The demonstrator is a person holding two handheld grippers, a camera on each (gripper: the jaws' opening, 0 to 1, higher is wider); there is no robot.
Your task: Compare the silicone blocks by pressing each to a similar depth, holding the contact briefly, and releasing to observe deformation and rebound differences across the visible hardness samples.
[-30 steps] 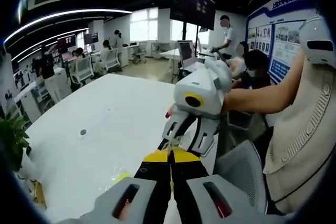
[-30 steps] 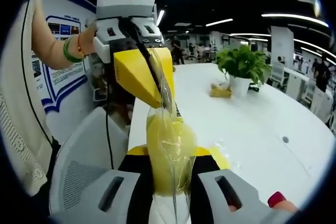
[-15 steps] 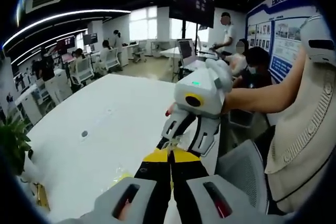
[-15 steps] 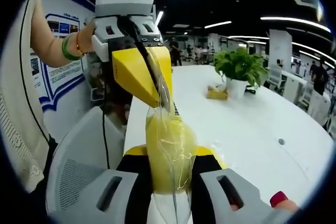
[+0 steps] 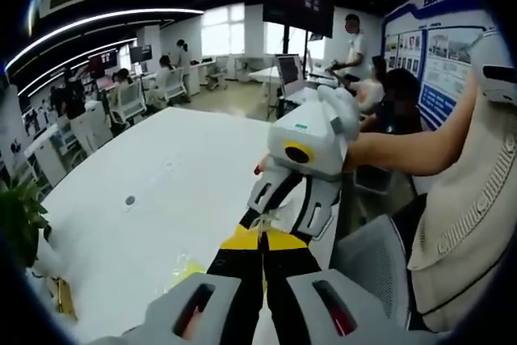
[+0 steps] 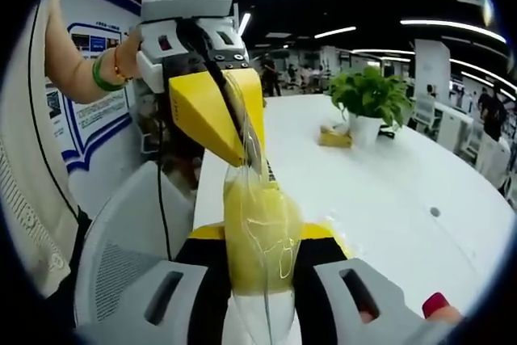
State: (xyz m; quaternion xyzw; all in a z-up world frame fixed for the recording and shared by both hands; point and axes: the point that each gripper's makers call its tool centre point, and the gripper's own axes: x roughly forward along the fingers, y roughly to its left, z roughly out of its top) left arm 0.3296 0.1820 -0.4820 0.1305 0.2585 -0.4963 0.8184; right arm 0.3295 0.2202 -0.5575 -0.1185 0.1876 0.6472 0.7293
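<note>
Biggest thing we've got here is the tabletop (image 6: 388, 191), a long smooth white slab with a glossy finish. Near our edge of it sits a grey mesh-backed chair (image 5: 380, 260), its curved back showing in both views.

Next down, a leafy green potted plant (image 6: 373, 96) in a white pot stands further along the tabletop, with a small yellow lump (image 6: 334, 138) lying just beside the pot; we can't tell what it is.

Now the claws. In the right gripper view the left claw (image 6: 260, 169) comes in from above, white boxy body, wedge-shaped yellow jaws pressed together on the top edge of a clear plastic bag (image 6: 257, 199). The bag is crinkly and shiny, and it's held up in the air above the tabletop edge, between the two claws. Inside it we see the silicone block (image 6: 258, 240), a soft-looking yellow mass with rounded edges.

The right claw (image 6: 260, 280) has its black and yellow jaws clamped around the lower part of that same bag, the block bulging between them.

In the left gripper view the left claw's jaws meet with no gap, and the right claw (image 5: 271, 222) faces it, tips nearly touching. The bag there is too thin to make out.
</note>
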